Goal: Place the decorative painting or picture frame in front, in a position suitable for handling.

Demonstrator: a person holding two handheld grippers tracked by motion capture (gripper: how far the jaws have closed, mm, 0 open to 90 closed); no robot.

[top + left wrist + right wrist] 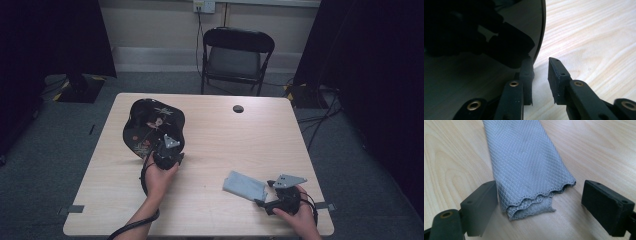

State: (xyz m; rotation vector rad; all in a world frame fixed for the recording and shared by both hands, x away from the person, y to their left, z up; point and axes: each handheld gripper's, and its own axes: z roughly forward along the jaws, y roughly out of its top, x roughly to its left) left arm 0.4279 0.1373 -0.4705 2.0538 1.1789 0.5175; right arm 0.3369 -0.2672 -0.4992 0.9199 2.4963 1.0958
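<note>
A: What is hard to make out here?

B: In the left gripper view the black tray (pixel 474 37) is mostly a dark glossy mirror; it reflects the gripper's own body, so its painted pattern is lost there; its curved rim runs down to the left tongs (pixel 540 80). From the high view the left hand (pixel 159 177) covers the near edge of the tray (pixel 150 125), so the contact point is hidden there.

A: And the tongs themselves?

B: The left tongs stand close together with a narrow gap; one jaw sits at the tray's rim, the other over bare worktop (pixel 599 37); whether the rim is actually pinched I cannot tell. The right tongs (pixel 540 202) are spread wide, one jaw touching the side of the folded grey cloth (pixel 524 162), the other well clear of it.

A: Is anything in the tray?

B: Nothing that I can see lying in it; the high view shows pale and red decoration on its surface, too small to read.

A: Where do the things lie?

B: The tray rests on the left half of the worktop (pixel 225 135); the cloth (pixel 245 185) lies near the front right, just ahead of the right gripper (pixel 265 197); its far end is cut off in the right gripper view.
</note>
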